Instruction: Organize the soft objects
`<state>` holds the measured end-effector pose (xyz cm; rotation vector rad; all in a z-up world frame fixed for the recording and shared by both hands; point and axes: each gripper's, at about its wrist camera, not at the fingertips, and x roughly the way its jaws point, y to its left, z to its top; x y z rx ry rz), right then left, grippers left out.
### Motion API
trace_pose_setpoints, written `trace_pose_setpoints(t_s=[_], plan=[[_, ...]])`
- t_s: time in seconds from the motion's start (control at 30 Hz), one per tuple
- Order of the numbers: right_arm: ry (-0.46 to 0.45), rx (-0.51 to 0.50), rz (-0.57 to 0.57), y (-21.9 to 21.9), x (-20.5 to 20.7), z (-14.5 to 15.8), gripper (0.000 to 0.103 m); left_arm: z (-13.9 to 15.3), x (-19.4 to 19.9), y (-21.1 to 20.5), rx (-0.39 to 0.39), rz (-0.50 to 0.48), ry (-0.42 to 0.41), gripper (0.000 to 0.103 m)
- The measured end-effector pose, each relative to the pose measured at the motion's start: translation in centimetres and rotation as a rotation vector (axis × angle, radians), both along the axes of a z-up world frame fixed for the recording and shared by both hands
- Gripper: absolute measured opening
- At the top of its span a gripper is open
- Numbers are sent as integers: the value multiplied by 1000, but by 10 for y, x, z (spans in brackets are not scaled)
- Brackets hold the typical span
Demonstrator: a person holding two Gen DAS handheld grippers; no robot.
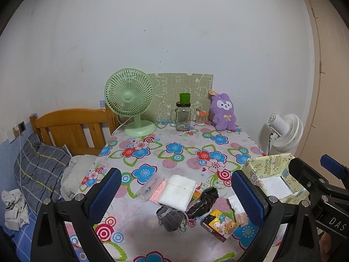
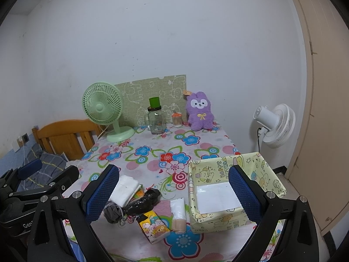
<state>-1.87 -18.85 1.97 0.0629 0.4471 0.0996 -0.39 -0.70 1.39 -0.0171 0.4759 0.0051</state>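
Currently, the left gripper (image 1: 176, 193) hovers above the near part of the table (image 1: 185, 150) with its blue-padded jaws spread wide and nothing between them. Framed between its fingers lie the soft items: a folded white cloth (image 1: 177, 192) straight ahead, a rolled grey sock (image 1: 171, 217) just nearer, touching the cloth's near edge, and a black wrapped bundle (image 1: 204, 203) immediately to the right of both. A clear zip bag (image 1: 148, 185) lies just left of the cloth. A cartoon-printed packet (image 1: 218, 223) lies to the near right, and a white-and-beige roll (image 1: 238, 210) sits against the inner face of the right finger. The right gripper (image 2: 174, 193) is likewise wide open and holds nothing; the cloth sits beside its left finger, and the empty yellow cartoon-print box (image 2: 270, 174) stands partly behind its right finger, to the right of the pile and apart from it. Farther ahead, at the far edge of the table, stand a green desk fan (image 1: 130, 102), a glass jar (image 1: 182, 118) bearing a green cup (image 1: 184, 98), and a purple plush toy (image 1: 223, 112) leaning upright against the wall. A white floor fan (image 2: 274, 125) stands off the table to the right; a wooden headboard (image 1: 72, 128) and striped pillow (image 1: 41, 163) lie to the left.
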Motion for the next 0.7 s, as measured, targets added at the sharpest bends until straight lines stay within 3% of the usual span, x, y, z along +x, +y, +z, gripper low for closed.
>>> trace_pose_setpoints(t_s=[0.7], plan=[[-2,-2,-5,-1,1,1,101,-1,-1,-3,7,4,-11,100]])
